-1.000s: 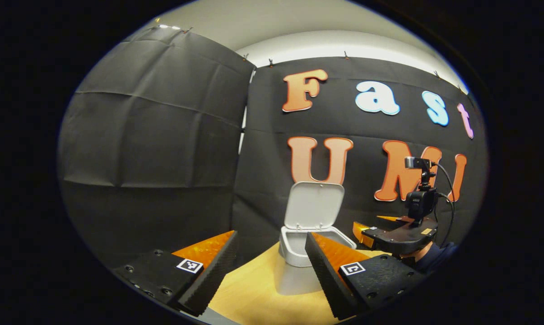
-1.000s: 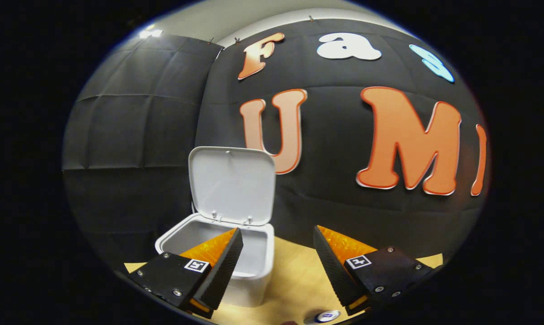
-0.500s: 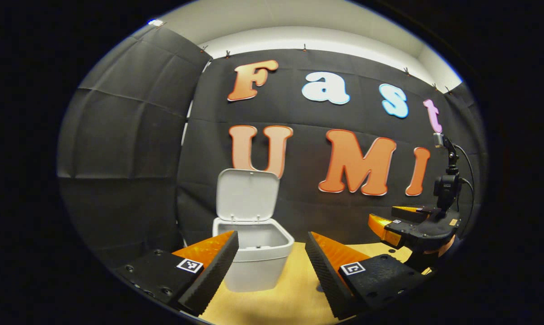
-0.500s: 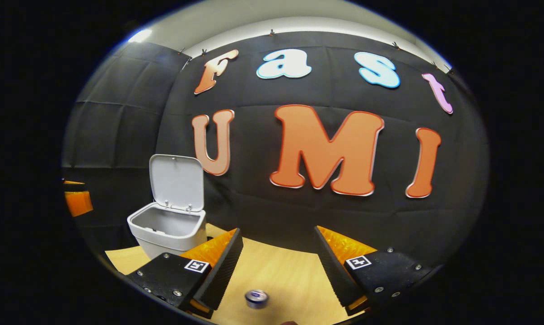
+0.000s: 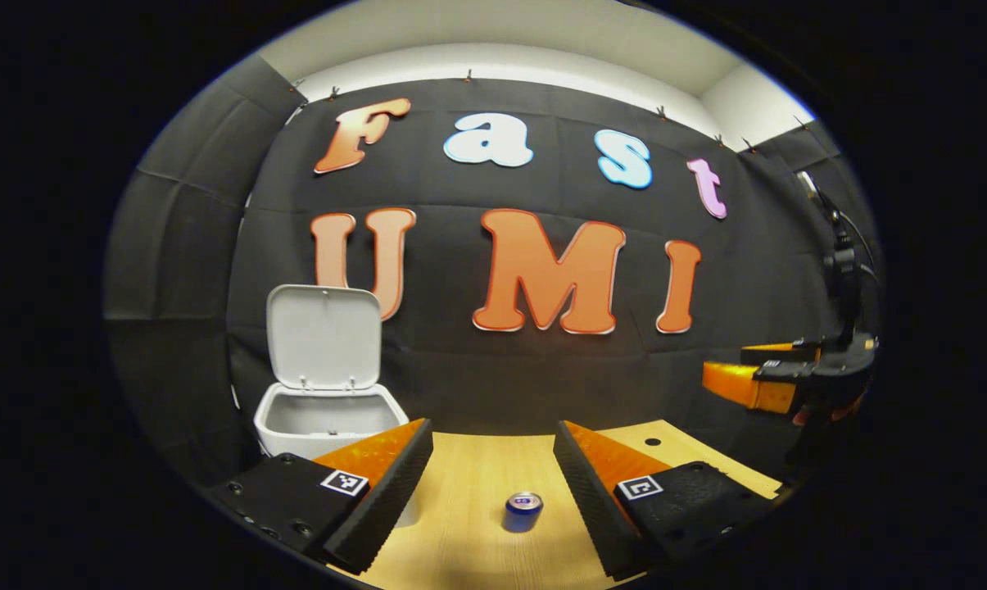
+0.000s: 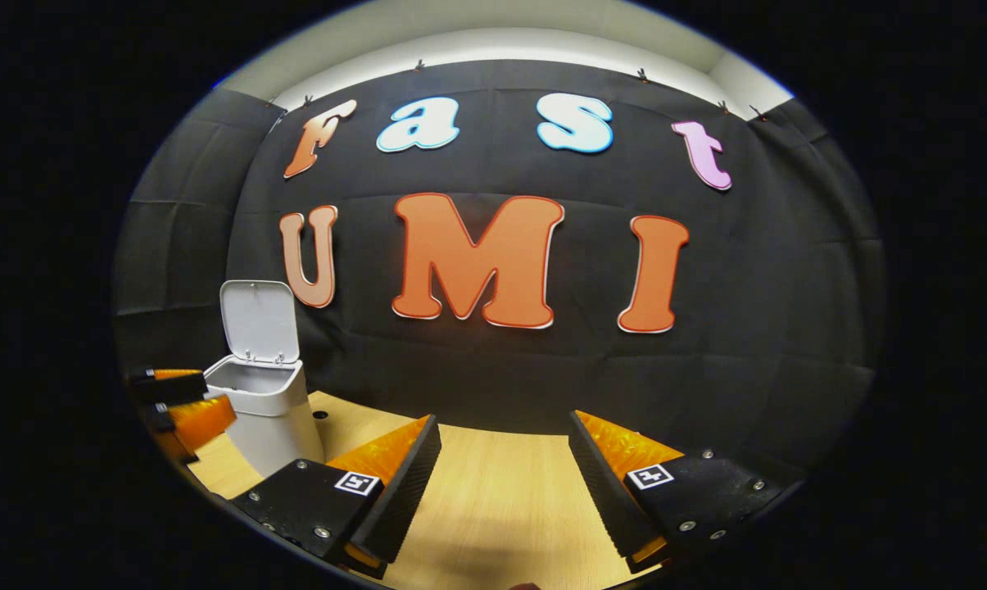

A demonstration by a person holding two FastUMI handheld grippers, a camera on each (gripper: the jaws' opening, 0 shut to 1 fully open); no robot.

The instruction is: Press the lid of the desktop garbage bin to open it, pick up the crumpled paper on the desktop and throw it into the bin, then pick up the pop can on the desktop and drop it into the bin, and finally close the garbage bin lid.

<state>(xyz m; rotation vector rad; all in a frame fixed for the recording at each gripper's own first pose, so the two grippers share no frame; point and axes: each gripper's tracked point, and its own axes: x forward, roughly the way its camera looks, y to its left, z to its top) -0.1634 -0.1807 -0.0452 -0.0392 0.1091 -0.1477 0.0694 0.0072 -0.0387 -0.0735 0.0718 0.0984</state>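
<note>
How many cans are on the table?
1. The can stands upright on the table, in line with the gap between the left gripper's open jaws, right of the open bin. Others may be hidden.

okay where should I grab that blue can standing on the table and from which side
Grip the pop can across its round side wall, coming level from the front. It stands upright, top rim up, free on the tabletop, roughly between the open left gripper fingers.
</note>
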